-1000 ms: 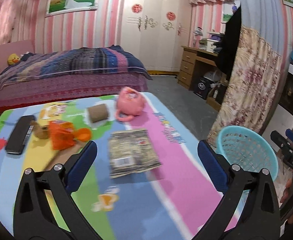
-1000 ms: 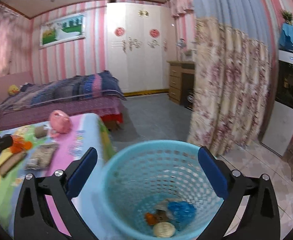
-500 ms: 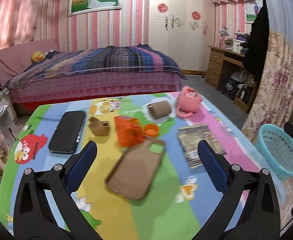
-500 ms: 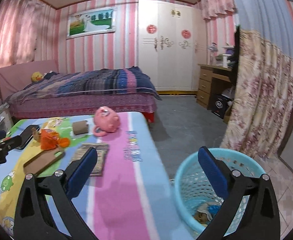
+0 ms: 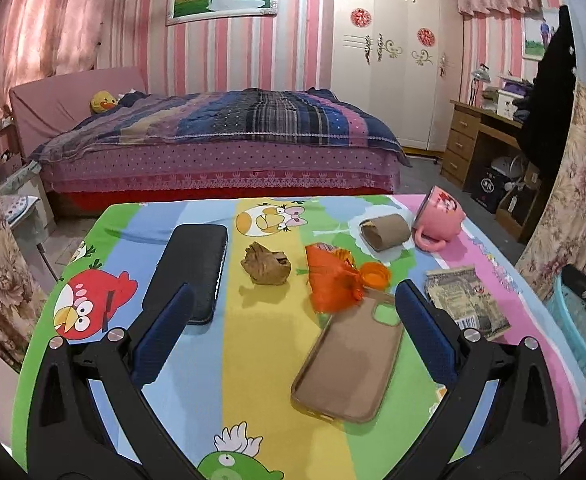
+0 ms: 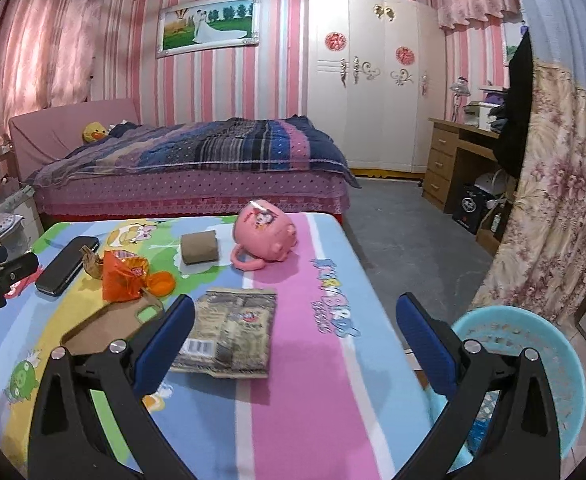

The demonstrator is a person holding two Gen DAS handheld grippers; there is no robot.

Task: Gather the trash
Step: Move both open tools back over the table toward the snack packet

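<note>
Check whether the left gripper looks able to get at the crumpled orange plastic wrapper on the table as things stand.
Probably yes. The left gripper is open and empty, and the crumpled orange plastic wrapper lies ahead of it with nothing above it. The tan phone case lies right beside it, so a careless grasp might catch that.

At the lower right of the right wrist view, the blue basket [image 6: 533,320] was partly hidden behind a gripper finger, its contents unreadable. The wrapper's [image 6: 229,332] print was too small to read.
</note>
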